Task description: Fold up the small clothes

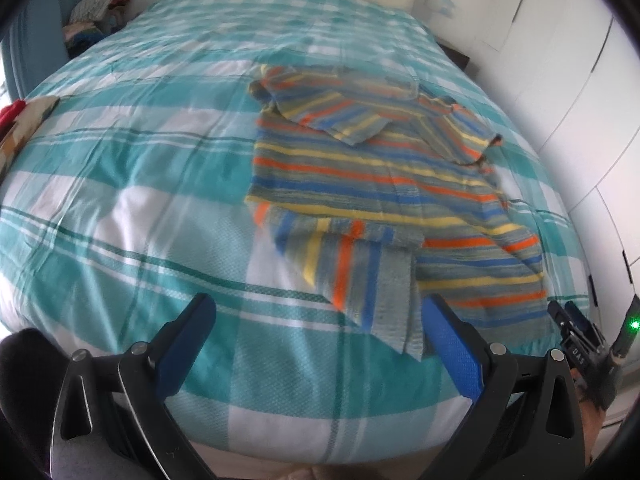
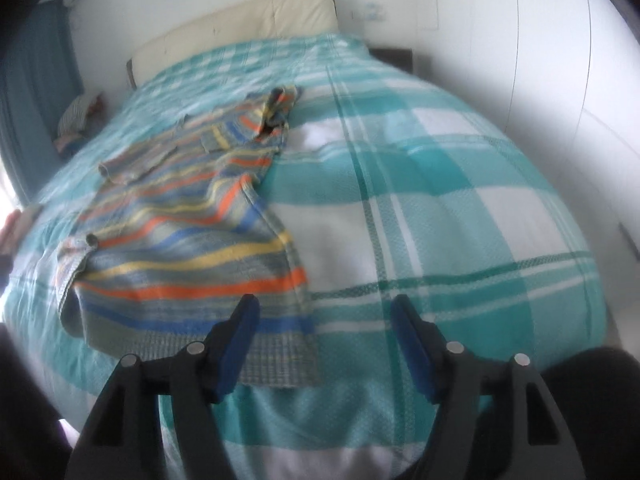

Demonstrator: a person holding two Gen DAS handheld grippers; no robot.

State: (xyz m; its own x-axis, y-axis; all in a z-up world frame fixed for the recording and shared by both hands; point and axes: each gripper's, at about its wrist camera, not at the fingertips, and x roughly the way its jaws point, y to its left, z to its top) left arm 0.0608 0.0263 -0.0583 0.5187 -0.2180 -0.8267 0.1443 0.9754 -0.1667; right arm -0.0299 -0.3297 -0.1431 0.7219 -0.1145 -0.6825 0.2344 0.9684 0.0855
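The striped sweater [image 1: 372,184] lies spread on the teal checked bedspread [image 1: 120,200], one sleeve folded across its chest. We hold the left gripper [image 1: 318,314] wide open and empty; a folded sleeve end hangs down between its jaws, nearer the right-hand one, though we cannot tell whether it touches. Our right gripper [image 2: 324,314] is also wide open, holding nothing, its left jaw over the sweater's ribbed hem [image 2: 276,356].
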